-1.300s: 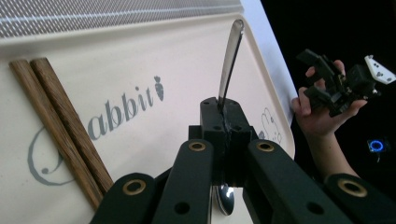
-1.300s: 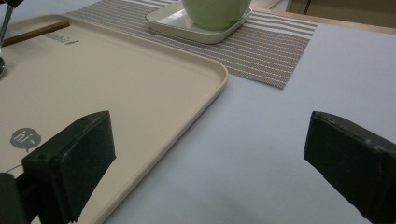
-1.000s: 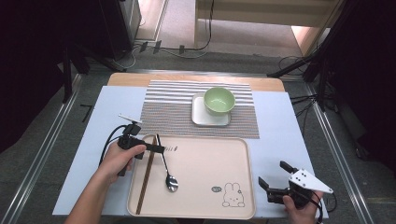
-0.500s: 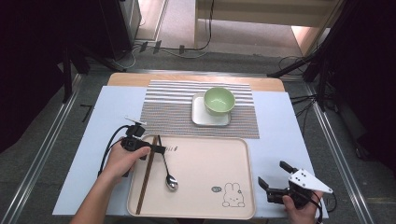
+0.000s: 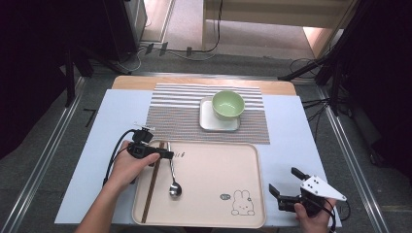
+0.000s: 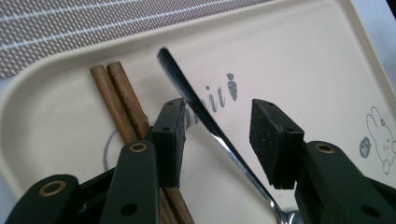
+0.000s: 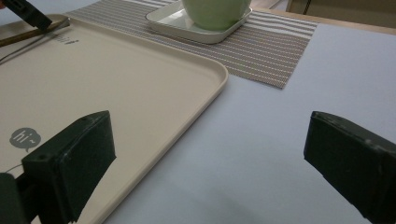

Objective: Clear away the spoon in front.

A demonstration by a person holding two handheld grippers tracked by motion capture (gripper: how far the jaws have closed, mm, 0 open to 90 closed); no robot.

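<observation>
A metal spoon (image 5: pixel 172 180) and a pair of brown chopsticks (image 5: pixel 150 187) lie at the left end of a beige tray (image 5: pixel 214 213). My left gripper (image 5: pixel 165 154) hovers low over their far ends. In the left gripper view it (image 6: pixel 219 140) is open, with the spoon handle (image 6: pixel 205 116) running between the jaws without touching either. The chopsticks (image 6: pixel 121 98) pass under the left jaw. My right gripper (image 5: pixel 283 179) rests wide open off the tray's right front corner. Its jaws (image 7: pixel 205 154) hold nothing and span the tray rim (image 7: pixel 205 88) and blue table.
A green bowl (image 5: pixel 228 104) stands on a small square plate (image 5: pixel 219 124) on a striped placemat (image 5: pixel 175 116) behind the tray. The bowl (image 7: pixel 215 11) and plate (image 7: pixel 196 30) also lie ahead in the right gripper view. A rabbit print (image 5: pixel 242 206) marks the tray.
My left gripper has edged slightly to the right over the tray's left end, around the spoon handle. The right gripper has stayed put.
</observation>
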